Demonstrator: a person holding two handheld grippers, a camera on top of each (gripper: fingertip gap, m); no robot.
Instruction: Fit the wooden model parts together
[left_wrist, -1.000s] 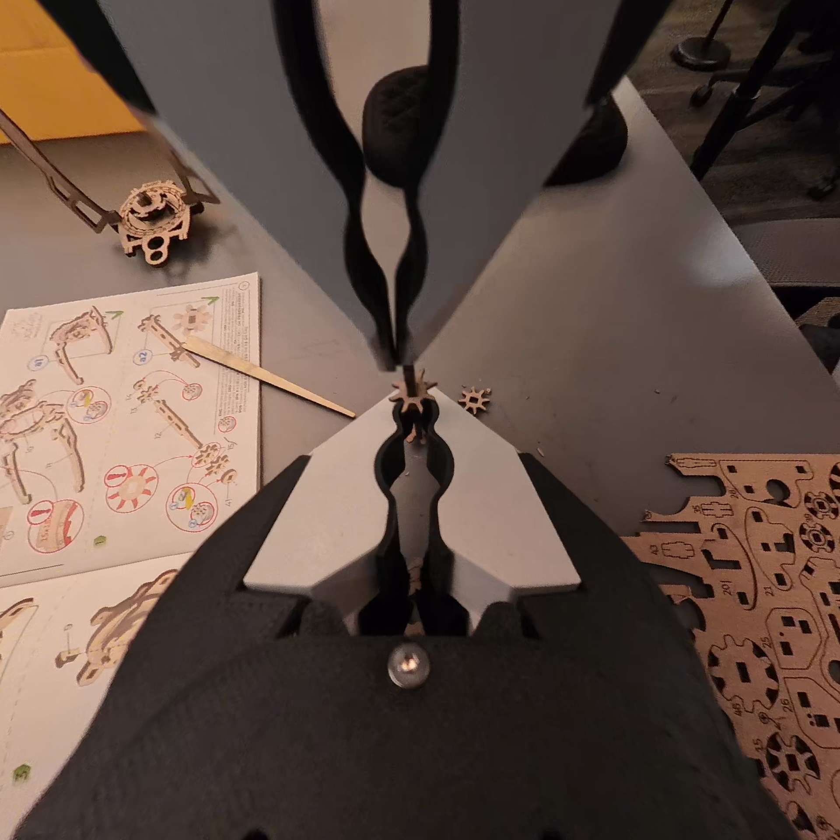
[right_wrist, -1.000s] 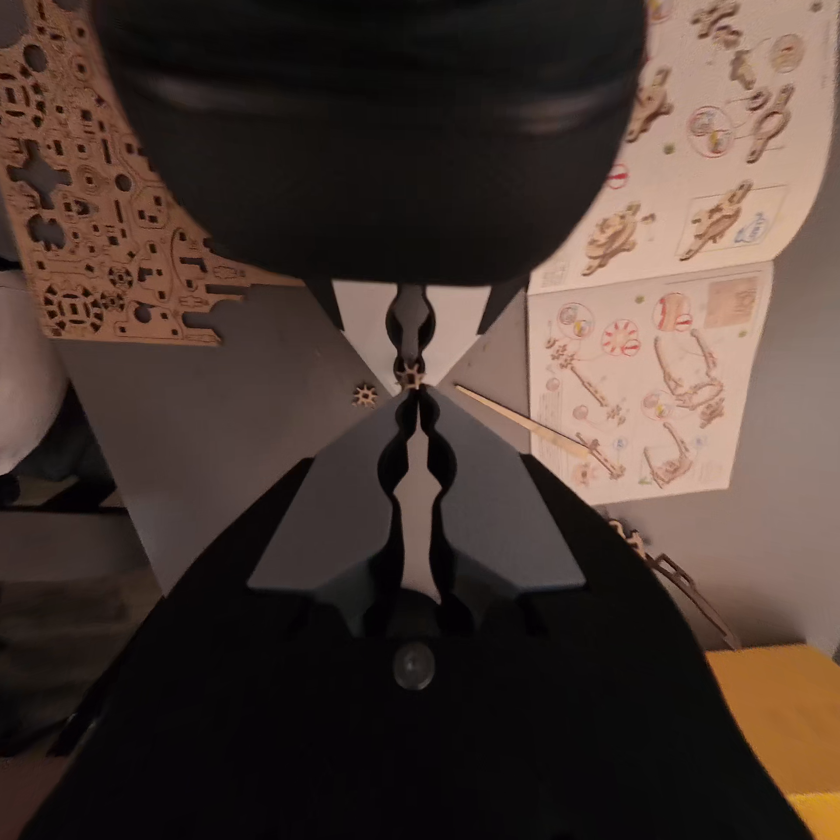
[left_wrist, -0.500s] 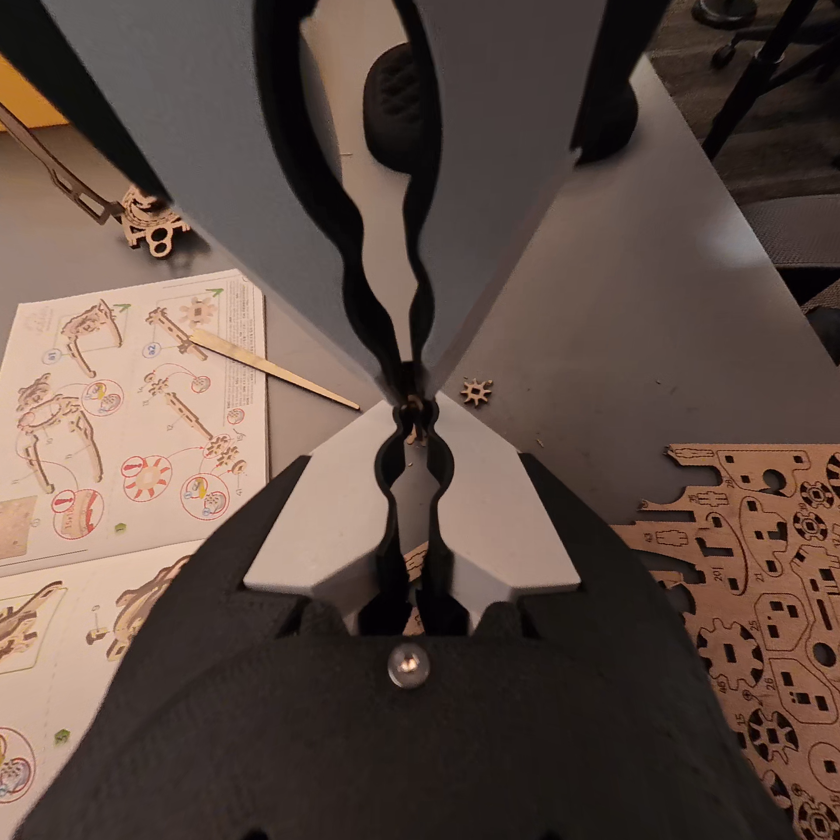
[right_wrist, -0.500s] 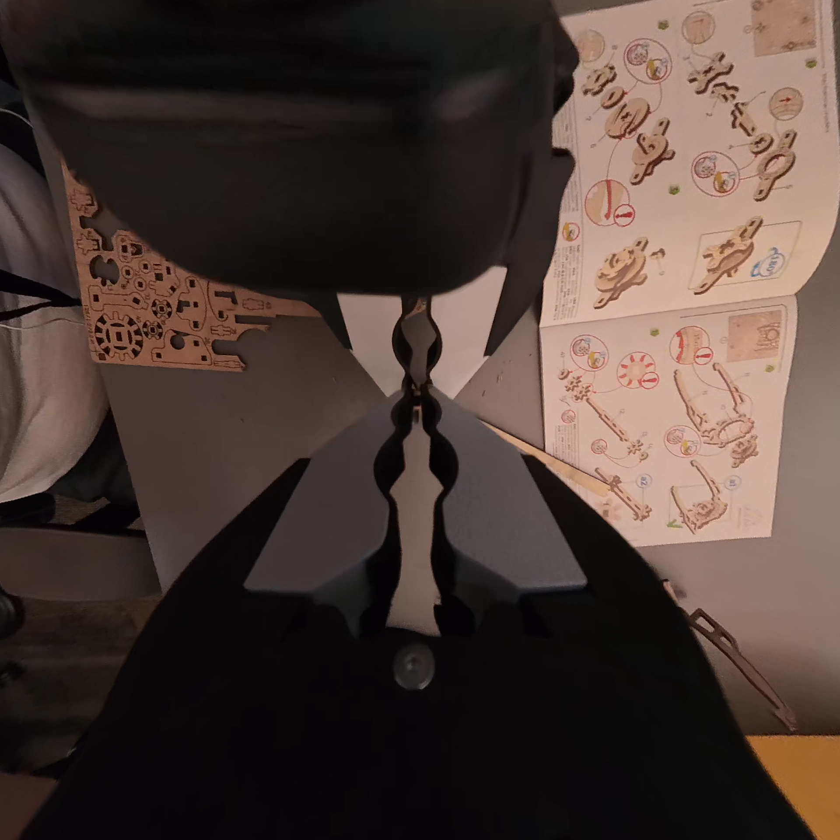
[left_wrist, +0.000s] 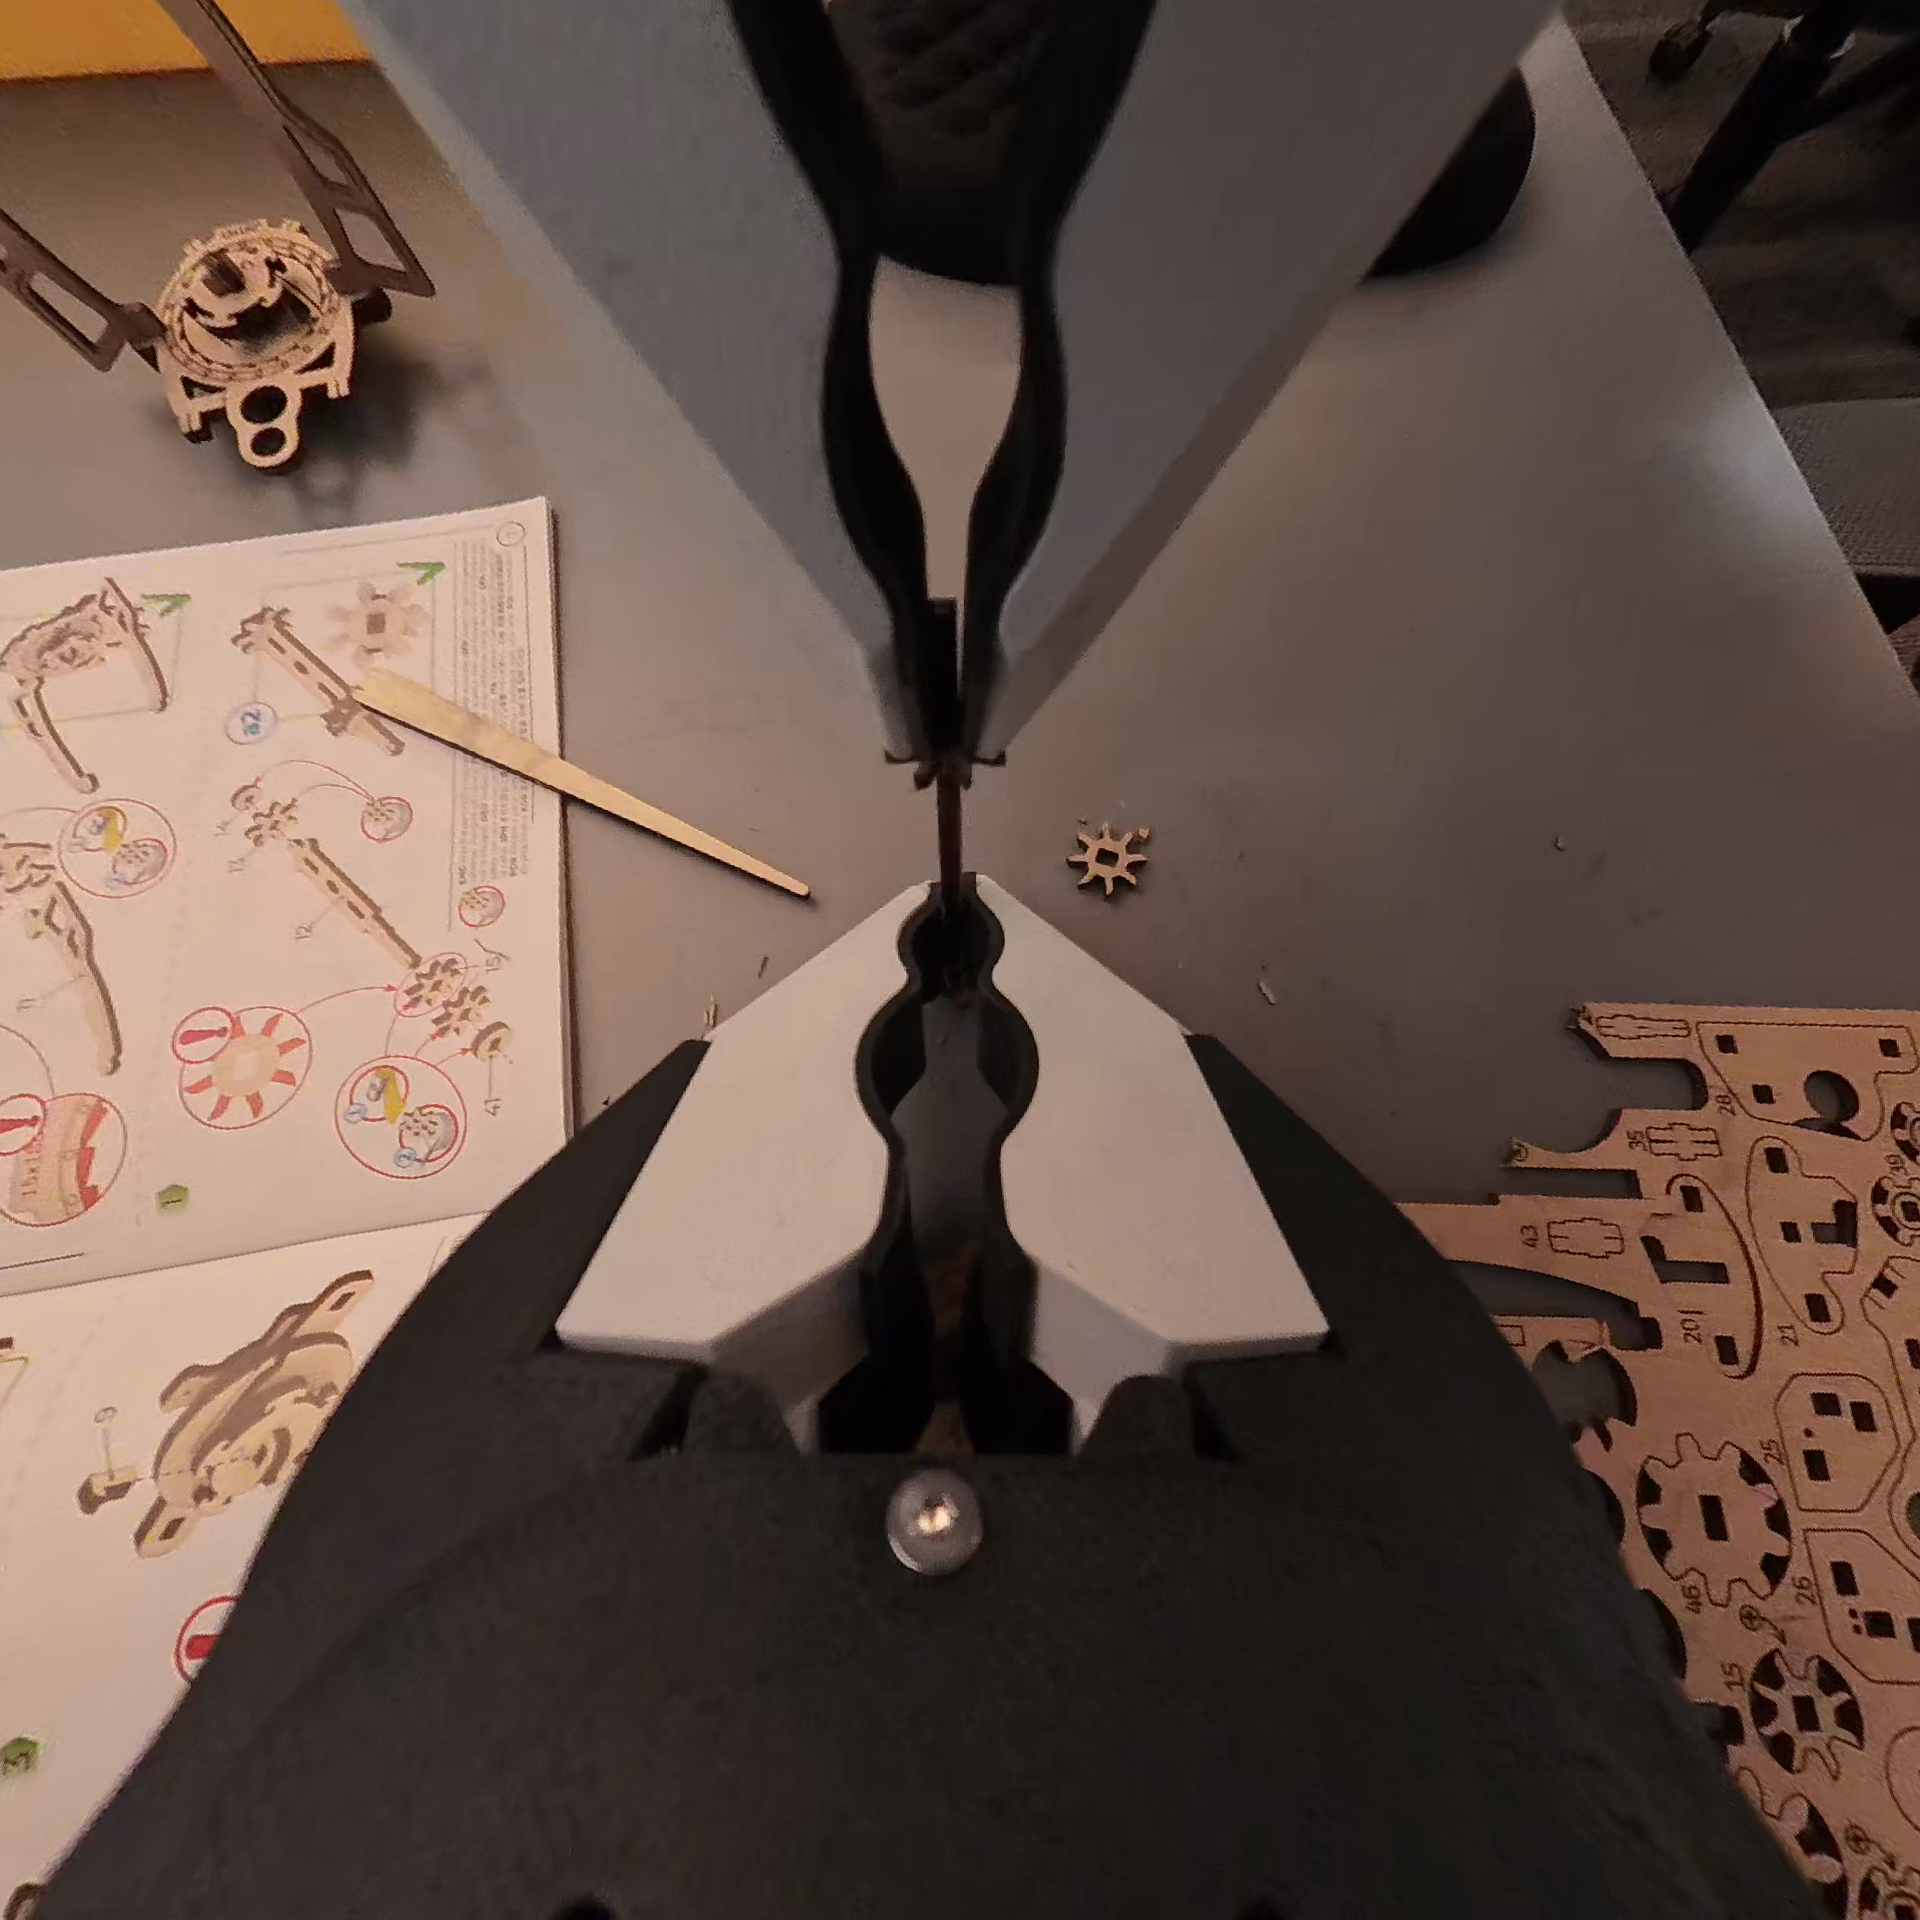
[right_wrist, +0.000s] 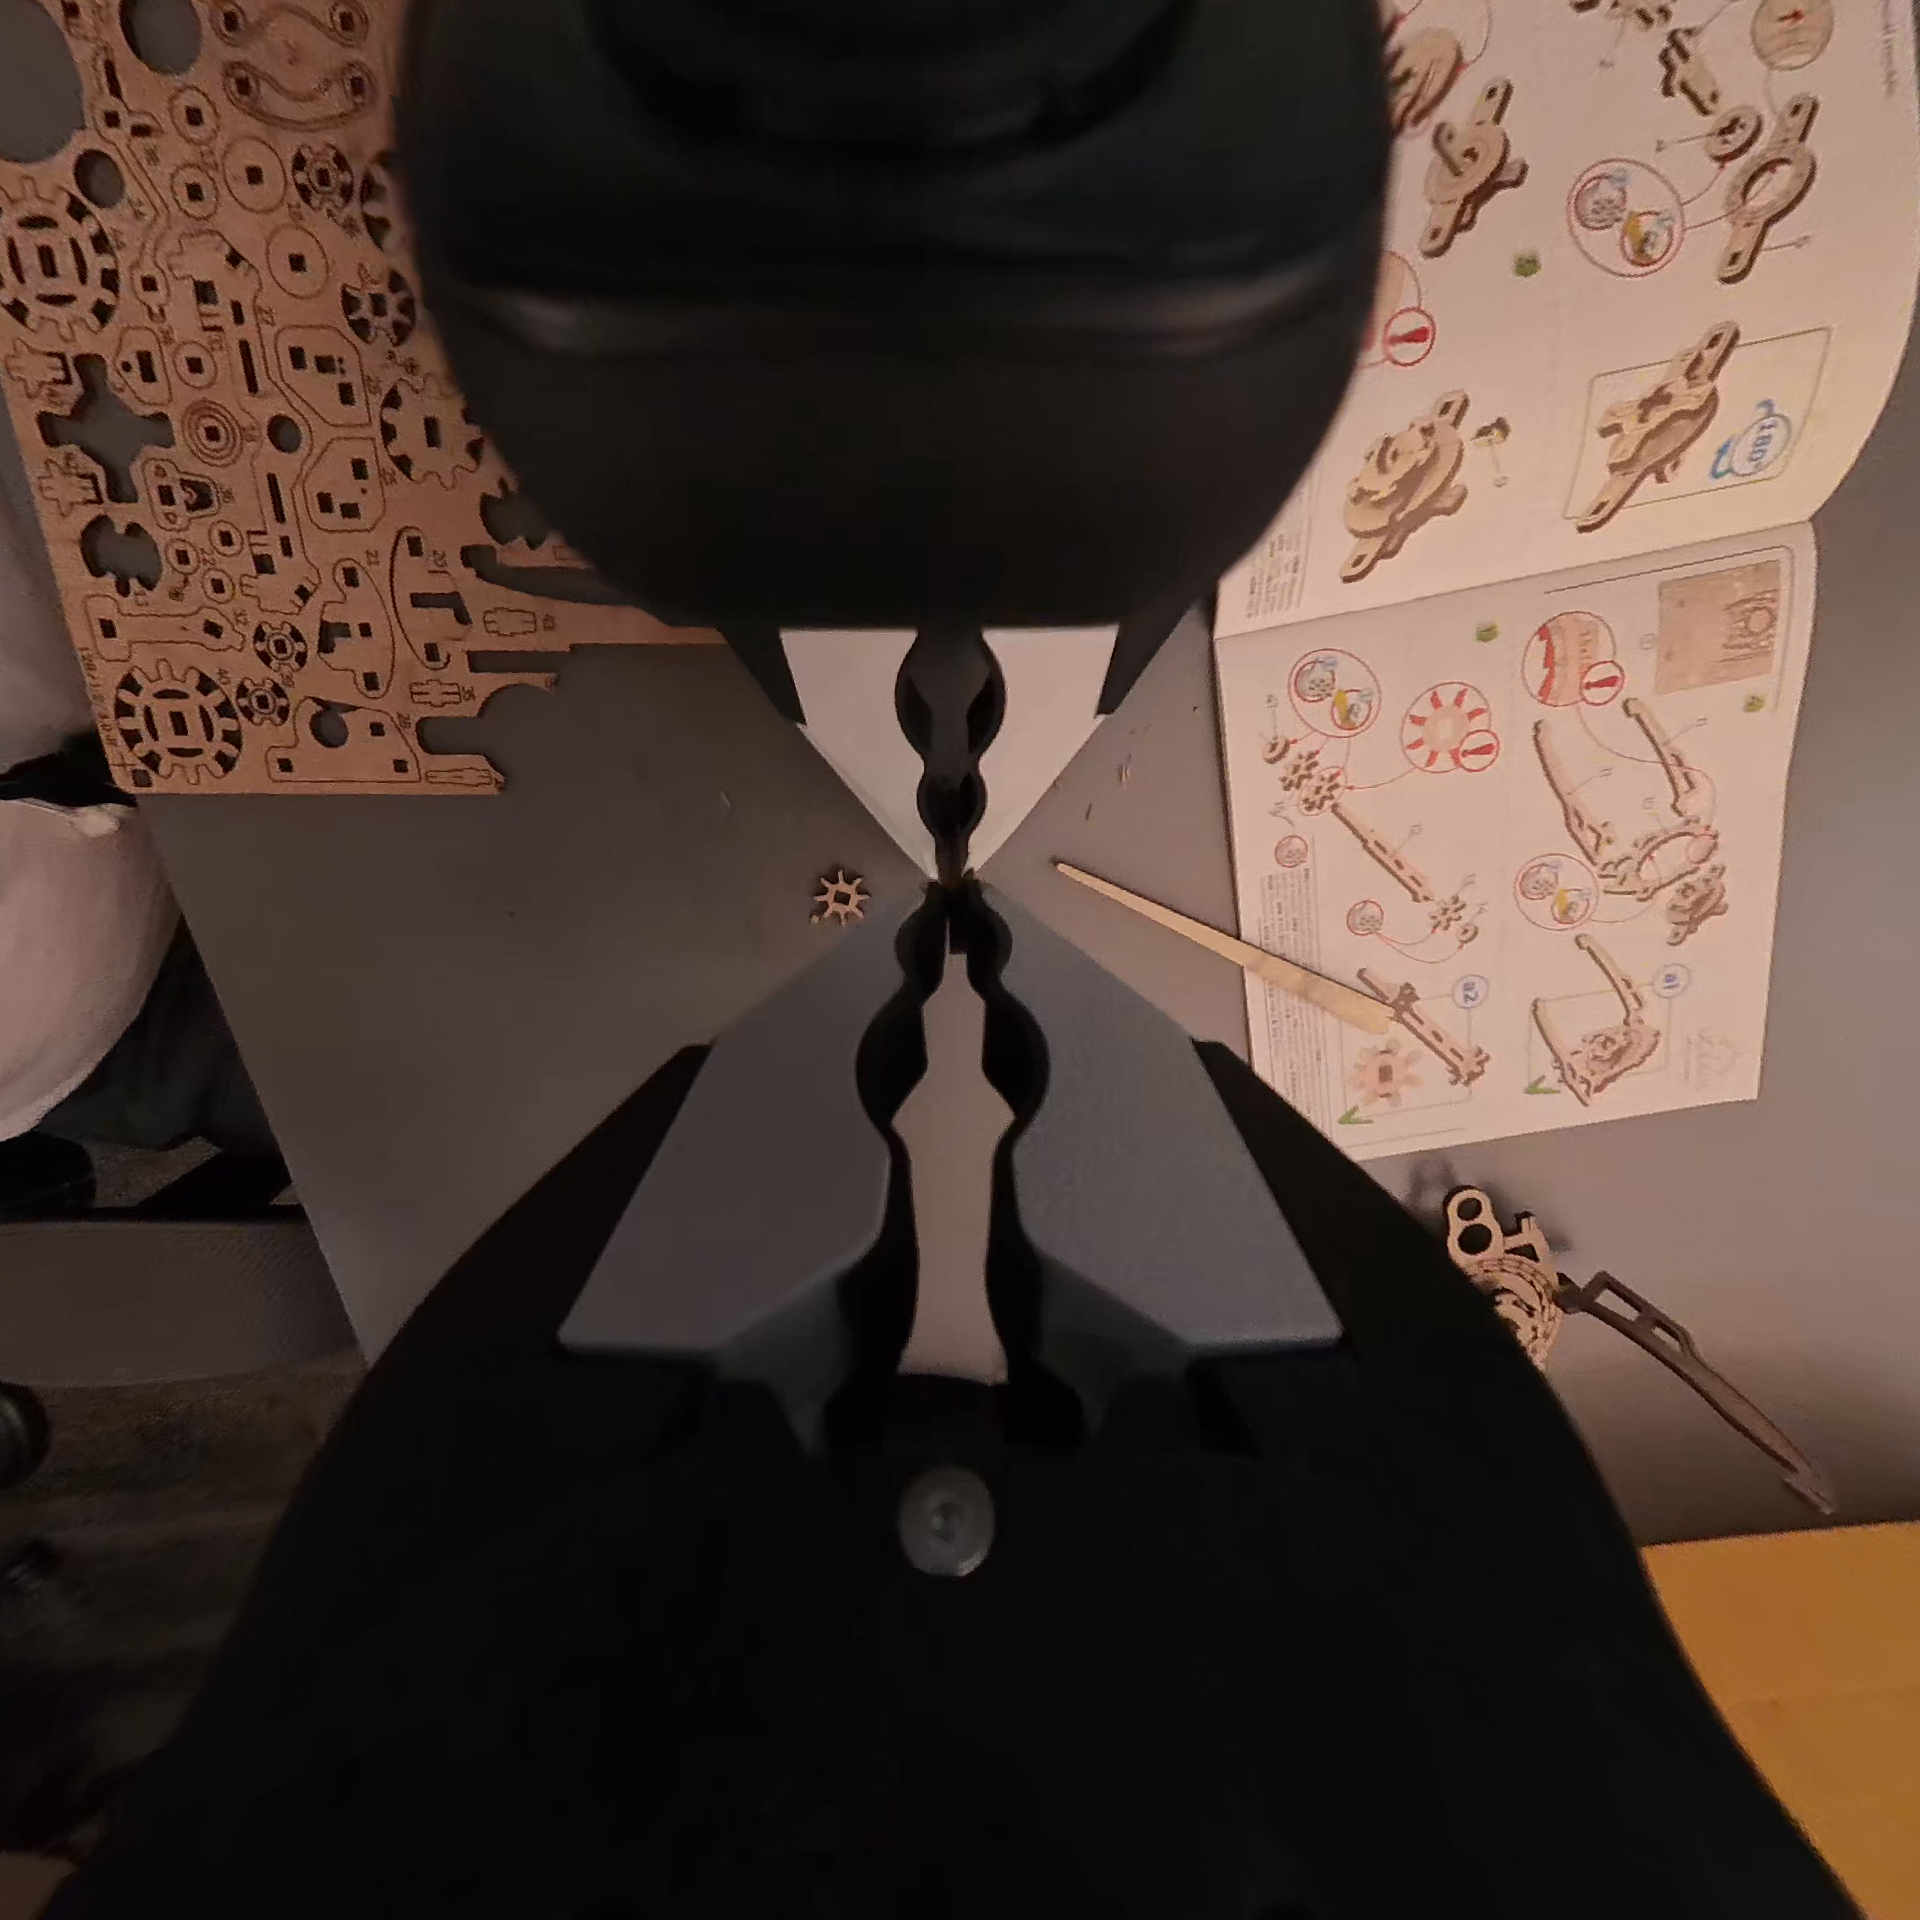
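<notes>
left claw (left_wrist: 943, 896) and right claw (left_wrist: 940, 756) tip to tip at frame centre, both clamped on thin dark wooden stick (left_wrist: 948, 831); toothed gear (left_wrist: 1110, 858) right on matte grey tabletop (left_wrist: 1351, 675); cut plywood sheet (left_wrist: 1756, 1351) lower right.

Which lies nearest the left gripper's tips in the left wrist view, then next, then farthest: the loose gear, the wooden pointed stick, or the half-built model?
1. Loose gear, just right of the left gripper.
2. Wooden pointed stick, tip left of it.
3. Half-built model, far upper left.
</notes>
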